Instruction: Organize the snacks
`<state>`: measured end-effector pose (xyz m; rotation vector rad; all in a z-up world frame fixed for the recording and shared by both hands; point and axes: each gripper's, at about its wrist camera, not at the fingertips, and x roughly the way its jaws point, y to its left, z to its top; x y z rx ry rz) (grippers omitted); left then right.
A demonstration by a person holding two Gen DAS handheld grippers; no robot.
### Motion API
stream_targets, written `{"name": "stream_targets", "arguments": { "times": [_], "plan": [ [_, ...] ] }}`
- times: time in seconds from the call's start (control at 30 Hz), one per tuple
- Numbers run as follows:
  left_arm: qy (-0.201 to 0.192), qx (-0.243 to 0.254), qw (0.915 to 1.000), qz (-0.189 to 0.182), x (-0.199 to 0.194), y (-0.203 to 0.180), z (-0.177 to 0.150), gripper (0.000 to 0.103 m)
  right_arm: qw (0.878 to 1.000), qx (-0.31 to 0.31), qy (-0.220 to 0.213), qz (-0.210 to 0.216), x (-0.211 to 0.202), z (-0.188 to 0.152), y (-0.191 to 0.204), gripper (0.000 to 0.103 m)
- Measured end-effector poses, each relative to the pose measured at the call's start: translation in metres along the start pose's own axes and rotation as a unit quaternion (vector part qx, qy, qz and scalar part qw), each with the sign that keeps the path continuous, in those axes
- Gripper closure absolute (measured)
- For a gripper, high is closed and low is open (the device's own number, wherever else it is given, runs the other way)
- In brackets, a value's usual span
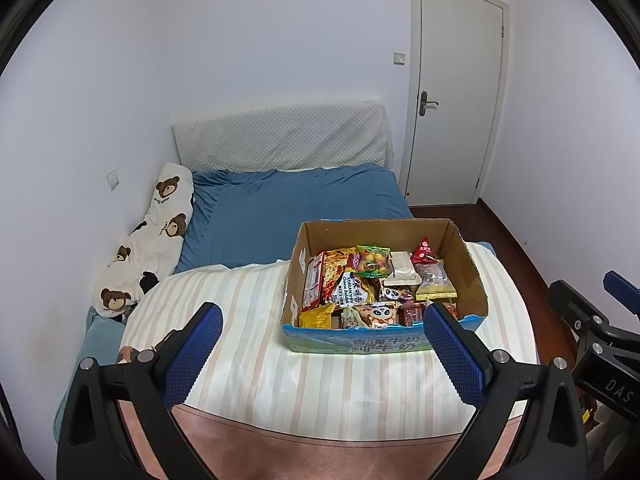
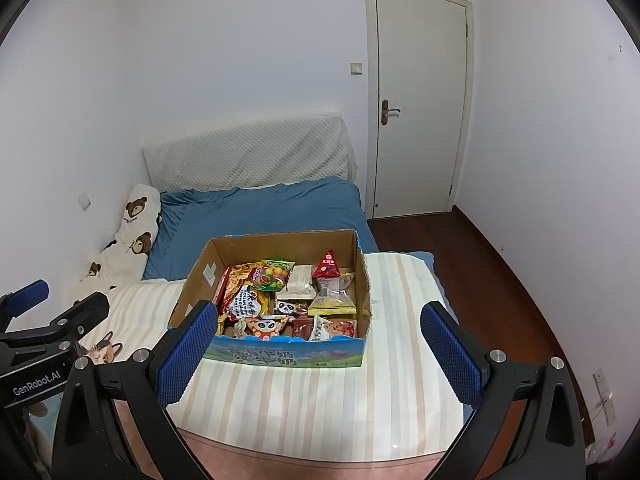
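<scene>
Left wrist view: left gripper spread wide and empty above the striped blanket, with the cardboard box of snacks sitting on it just ahead and right, panda packet near the front wall. Right wrist view: right gripper also spread and empty, box dead ahead, packets piled loose, red triangular pouch standing at the back. Packets look light, crinkly, slippery and probably crushable, so pinch a sealed edge, not the puffed middle; layers underneath are hidden.
</scene>
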<state>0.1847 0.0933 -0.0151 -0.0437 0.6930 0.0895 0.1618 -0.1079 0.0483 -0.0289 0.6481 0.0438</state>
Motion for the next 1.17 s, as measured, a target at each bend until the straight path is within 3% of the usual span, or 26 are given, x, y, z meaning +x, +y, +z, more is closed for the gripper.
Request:
{"name": "stream_targets", "arguments": {
  "times": [1.17],
  "plan": [
    [0.011,-0.004,0.9999,-0.006,-0.009,0.001,-0.011,0.0,1.0,-0.002,0.011,0.01,0.002,-0.01,0.002,0.0]
  ]
}}
